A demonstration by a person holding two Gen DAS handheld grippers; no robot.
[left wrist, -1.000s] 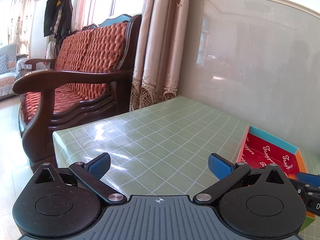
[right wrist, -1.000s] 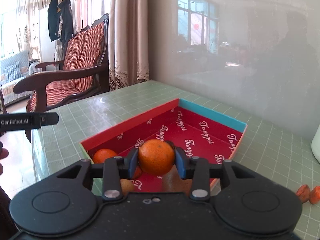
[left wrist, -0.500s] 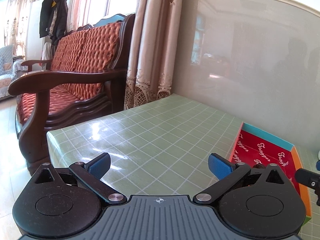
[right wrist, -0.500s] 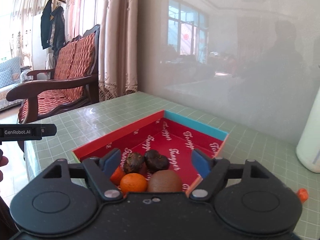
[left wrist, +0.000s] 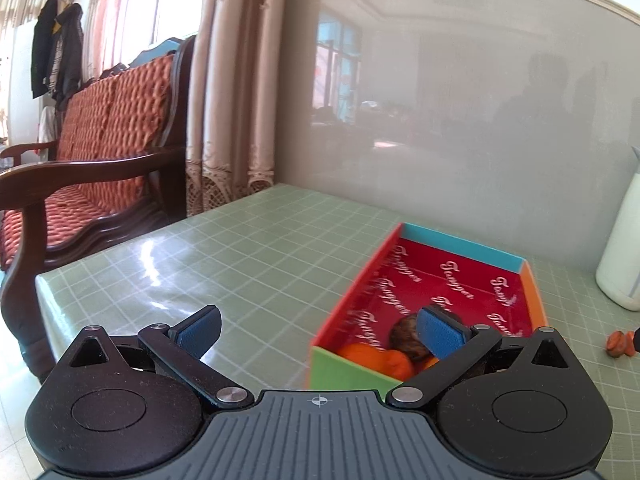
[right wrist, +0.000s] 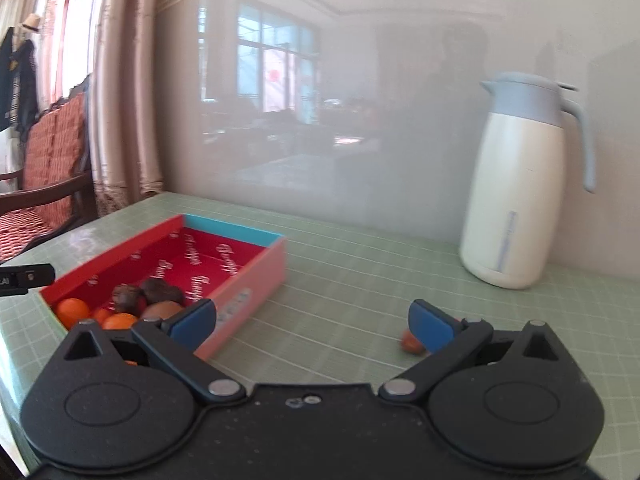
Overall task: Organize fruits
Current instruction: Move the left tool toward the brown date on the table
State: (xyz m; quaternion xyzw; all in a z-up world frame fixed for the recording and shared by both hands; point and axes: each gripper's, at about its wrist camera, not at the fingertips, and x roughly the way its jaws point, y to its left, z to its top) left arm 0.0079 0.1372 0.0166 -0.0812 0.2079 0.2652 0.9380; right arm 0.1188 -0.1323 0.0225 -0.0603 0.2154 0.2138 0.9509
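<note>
Right claw [right wrist: 312, 322]: jaws spread wide, holding nothing, hanging low over the green checked surface [right wrist: 360, 280]. Left claw [left wrist: 319, 330]: equally wide, empty, its right pad in front of the box's near end.

Risks, as judged:
- Small red-orange fruit [right wrist: 412, 343] lies loose on the surface at 3 o'clock of the box, half hidden behind the right claw's right pad. Small and rounded; closing off-centre would likely flick it away across the slick cloth.
- White jug [right wrist: 516, 204] stands at 1 o'clock of that fruit, well apart; a broad sweep of the claw could still catch it.
- Left claw is close to the box's near wall; a nudge would shove the light cardboard.

Containers: red-lined box [right wrist: 256, 268], open top, with fruit bunched at its near end: oranges [right wrist: 72, 308], two dark wrinkled fruits [right wrist: 126, 294], a brown one, possibly a kiwi, though blur makes that uncertain. Far half bare.
</note>
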